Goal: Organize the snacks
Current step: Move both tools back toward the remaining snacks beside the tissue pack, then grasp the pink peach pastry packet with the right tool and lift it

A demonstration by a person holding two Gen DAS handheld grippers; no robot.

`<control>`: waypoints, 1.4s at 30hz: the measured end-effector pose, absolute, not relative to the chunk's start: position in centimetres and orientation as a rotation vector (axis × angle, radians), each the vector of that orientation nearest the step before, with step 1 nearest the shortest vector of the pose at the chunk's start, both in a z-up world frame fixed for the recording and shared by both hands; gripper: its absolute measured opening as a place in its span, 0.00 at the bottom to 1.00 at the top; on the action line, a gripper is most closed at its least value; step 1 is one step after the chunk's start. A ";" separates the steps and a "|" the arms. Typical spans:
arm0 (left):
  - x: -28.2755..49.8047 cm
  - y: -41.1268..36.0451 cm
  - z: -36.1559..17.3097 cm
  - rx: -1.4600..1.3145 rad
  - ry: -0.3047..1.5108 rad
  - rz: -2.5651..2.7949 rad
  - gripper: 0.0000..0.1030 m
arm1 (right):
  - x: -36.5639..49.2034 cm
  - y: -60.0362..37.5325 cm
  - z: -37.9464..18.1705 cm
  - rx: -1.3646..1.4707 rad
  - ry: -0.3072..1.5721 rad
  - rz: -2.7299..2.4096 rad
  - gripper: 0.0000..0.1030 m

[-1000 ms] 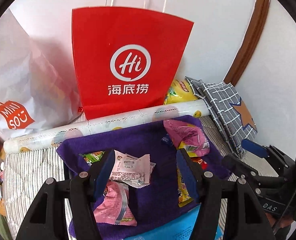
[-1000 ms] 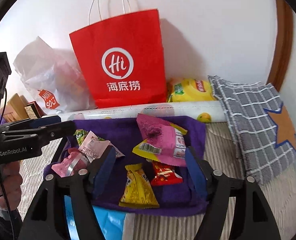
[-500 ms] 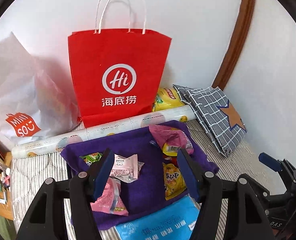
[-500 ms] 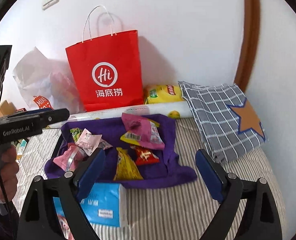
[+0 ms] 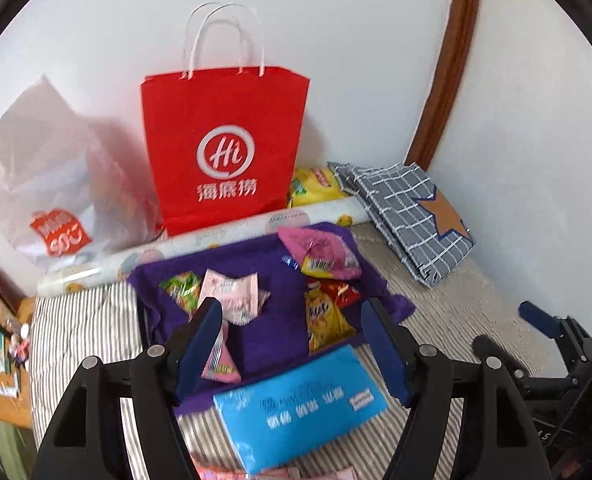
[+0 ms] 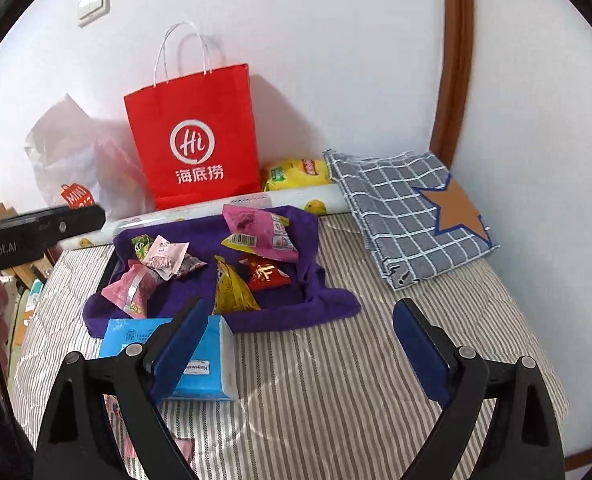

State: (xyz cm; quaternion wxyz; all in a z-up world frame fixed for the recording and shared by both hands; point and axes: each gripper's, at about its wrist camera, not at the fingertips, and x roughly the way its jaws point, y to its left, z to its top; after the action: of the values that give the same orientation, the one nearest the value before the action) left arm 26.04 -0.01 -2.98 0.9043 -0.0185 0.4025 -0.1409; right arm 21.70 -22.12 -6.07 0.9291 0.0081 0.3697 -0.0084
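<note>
Several snack packets lie on a purple cloth (image 5: pixel 271 332) (image 6: pixel 296 308) on the striped bed: a large pink bag (image 5: pixel 324 252) (image 6: pixel 261 232), a yellow packet (image 5: pixel 326 322) (image 6: pixel 231 290), a red packet (image 6: pixel 265 274), pale pink packets (image 5: pixel 231 290) (image 6: pixel 163 256) and a green one (image 5: pixel 179 286). A red paper bag (image 5: pixel 223 152) (image 6: pixel 191 140) stands behind by the wall. My left gripper (image 5: pixel 291 344) is open and empty, above the cloth's near edge. My right gripper (image 6: pixel 300 348) is open and empty over the bare bed, right of a blue tissue pack (image 5: pixel 300 404) (image 6: pixel 207 364).
A white roll (image 5: pixel 199 244) (image 6: pixel 296 200) lies behind the cloth. A yellow bag (image 6: pixel 296 170) sits by the wall. A grey checked cloth with a star (image 5: pixel 412 216) (image 6: pixel 412 216) lies at the right. A white plastic bag (image 5: pixel 51 184) stands at the left.
Both grippers have pulled back and up from the cloth, so more of the bed and the blue tissue pack show. The right gripper's jaws have opened wider. The snacks have not moved.
</note>
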 end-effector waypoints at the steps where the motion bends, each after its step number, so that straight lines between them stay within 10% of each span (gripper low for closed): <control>1: 25.8 0.1 -3.2 -0.041 0.840 -0.284 0.68 | 21.3 -22.1 -5.9 0.009 0.749 -0.019 0.90; 42: 15.6 8.4 -8.5 -0.086 0.786 -0.179 0.68 | 16.7 -14.3 -10.3 0.025 0.803 0.203 0.90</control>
State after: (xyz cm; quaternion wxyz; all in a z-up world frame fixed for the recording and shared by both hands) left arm 15.58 8.43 -8.55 0.9189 -0.0418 0.3825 -0.0872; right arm 16.65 -14.33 -10.30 0.9153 0.0122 0.3903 0.0985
